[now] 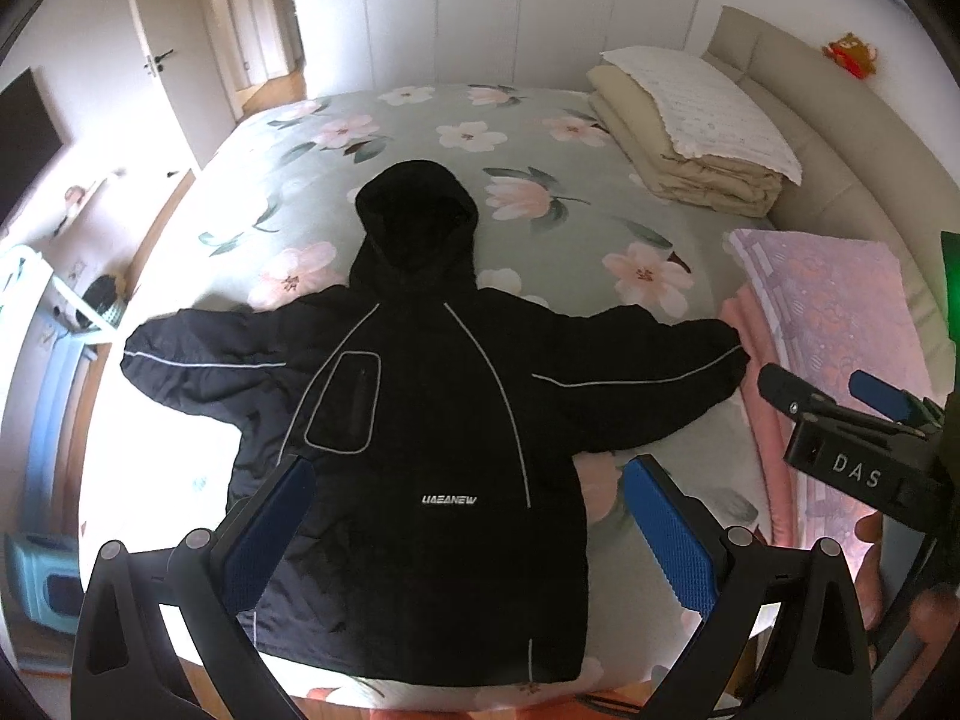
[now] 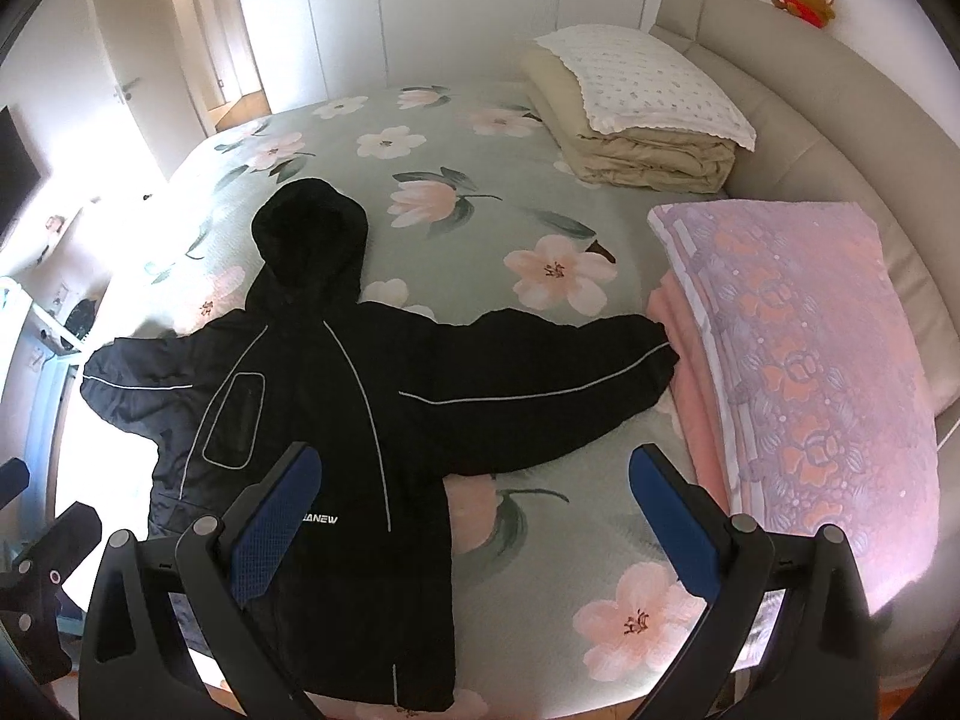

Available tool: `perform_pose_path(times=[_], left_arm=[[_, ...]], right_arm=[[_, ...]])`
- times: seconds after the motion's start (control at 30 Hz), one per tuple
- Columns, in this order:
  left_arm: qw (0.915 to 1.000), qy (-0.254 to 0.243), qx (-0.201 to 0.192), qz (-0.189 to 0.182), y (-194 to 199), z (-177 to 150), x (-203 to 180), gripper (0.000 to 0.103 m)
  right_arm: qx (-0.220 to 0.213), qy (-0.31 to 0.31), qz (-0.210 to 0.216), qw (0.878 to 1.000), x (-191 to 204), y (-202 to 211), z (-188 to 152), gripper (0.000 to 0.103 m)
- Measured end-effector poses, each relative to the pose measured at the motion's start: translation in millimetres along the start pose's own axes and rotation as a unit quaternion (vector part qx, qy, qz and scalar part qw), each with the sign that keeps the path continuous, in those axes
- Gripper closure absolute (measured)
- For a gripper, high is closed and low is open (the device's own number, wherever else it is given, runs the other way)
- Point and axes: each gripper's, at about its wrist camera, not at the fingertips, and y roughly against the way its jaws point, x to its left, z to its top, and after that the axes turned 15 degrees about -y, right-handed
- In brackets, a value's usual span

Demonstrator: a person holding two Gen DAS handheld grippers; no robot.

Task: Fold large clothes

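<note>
A black hooded jacket [image 1: 420, 396] with thin grey piping lies flat on the floral bed sheet [image 1: 540, 138], sleeves spread left and right, hood pointing away. It also shows in the right wrist view [image 2: 336, 420]. My left gripper [image 1: 468, 474] is open and empty, held above the jacket's lower body. My right gripper [image 2: 474, 468] is open and empty, above the jacket's right side and the bare sheet [image 2: 540, 540]. The right gripper also shows at the right edge of the left wrist view [image 1: 828, 387], near the right sleeve cuff.
A folded pink and purple blanket [image 2: 798, 372] lies on the bed's right side, touching the right cuff. A folded beige quilt with a white cover [image 2: 636, 114] sits at the far right. A beige headboard [image 2: 840, 102] runs along the right. White wardrobes [image 2: 468, 6] stand behind.
</note>
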Motion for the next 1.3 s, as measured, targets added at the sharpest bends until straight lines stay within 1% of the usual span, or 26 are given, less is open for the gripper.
perform_pose_path(times=[0.17,0.33,0.73,0.9,0.97,1.1,1.13,1.2,1.3], left_arm=[[0.9998,0.013,0.011,0.004,-8.5,5.1,1.7,0.0],[0.9997,0.01,0.021,0.004,-18.9,11.3,-1.3,0.0],[0.9988,-0.01,0.047,-0.002,-48.5,23.1,-19.7,0.0],[0.9984,-0.014,0.055,-0.002,-65.1,28.5,-26.3,0.0],[0.9981,-0.014,0.06,-0.002,-75.9,29.7,-28.1,0.0],[0.9977,-0.009,0.067,-0.001,-100.4,31.3,-31.0,0.0],[0.9978,-0.007,0.066,0.001,-109.0,31.3,-31.2,0.0],[0.9979,-0.006,0.064,0.004,-125.6,32.2,-33.0,0.0],[0.9992,-0.007,0.039,0.004,-147.0,33.6,-39.1,0.0]], right_arm=[[0.003,0.004,0.01,1.0,2.6,-6.7,6.9,0.0],[0.009,0.001,0.014,1.0,-0.4,-14.8,11.6,0.0],[0.039,-0.017,0.002,0.999,-20.9,-48.3,18.3,0.0],[0.057,-0.025,-0.001,0.998,-30.4,-69.4,16.8,0.0],[0.062,-0.037,0.001,0.997,-39.9,-83.8,17.0,0.0],[0.044,-0.072,0.006,0.996,-74.0,-118.9,18.0,0.0],[0.037,-0.09,0.003,0.995,-89.6,-134.5,18.8,0.0],[0.028,-0.114,-0.01,0.993,-111.4,-159.3,22.6,0.0],[0.004,-0.165,-0.046,0.985,-156.3,-210.6,30.0,0.002]])
